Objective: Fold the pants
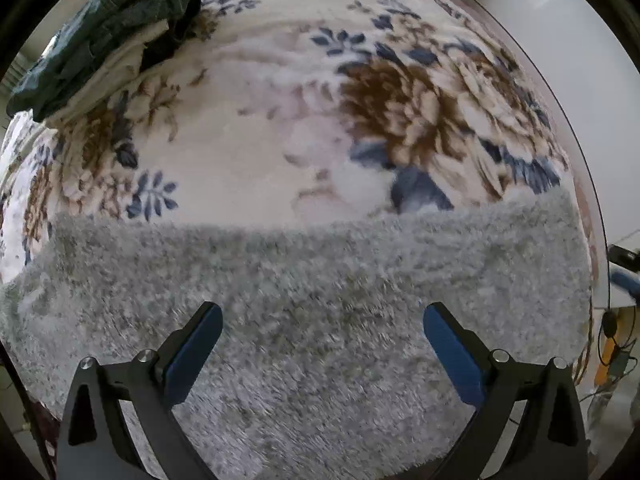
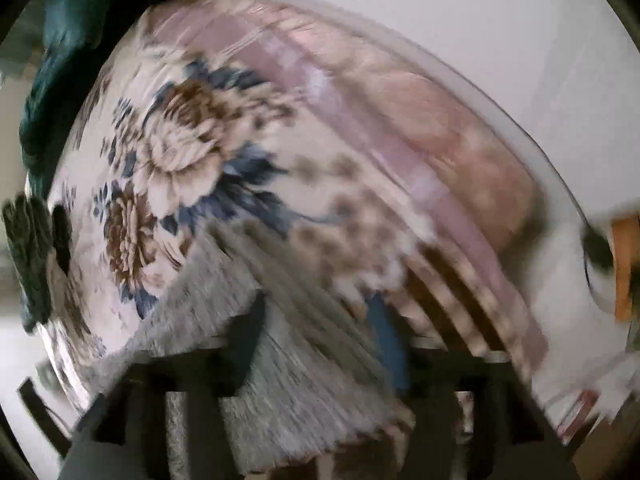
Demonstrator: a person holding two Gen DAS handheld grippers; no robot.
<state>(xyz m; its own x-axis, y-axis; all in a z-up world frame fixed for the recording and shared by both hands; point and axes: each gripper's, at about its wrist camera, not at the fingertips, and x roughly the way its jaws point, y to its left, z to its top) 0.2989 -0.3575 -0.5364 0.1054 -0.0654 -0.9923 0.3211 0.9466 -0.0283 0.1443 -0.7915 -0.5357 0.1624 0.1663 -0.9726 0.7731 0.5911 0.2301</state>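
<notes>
Pants: fluffy grey fleece pants (image 1: 304,300) on floral blanket (image 1: 248,120); likely soft, light, limp.
Hold: judged best at an edge or corner.
Left gripper (image 1: 322,320): jaws spread, empty.
Right gripper (image 2: 320,320): blurred, apparently parted over the fleece.

The pants (image 1: 304,320) are fluffy pale grey. The blanket (image 1: 260,120) beneath is cream, printed with brown flowers and slate-blue leaves, pink-striped at its 2 o'clock edge. The clothes pile (image 1: 100,36) at 10 o'clock is dark green over cream. The fingers (image 1: 192,356) are black with blue pads.
</notes>
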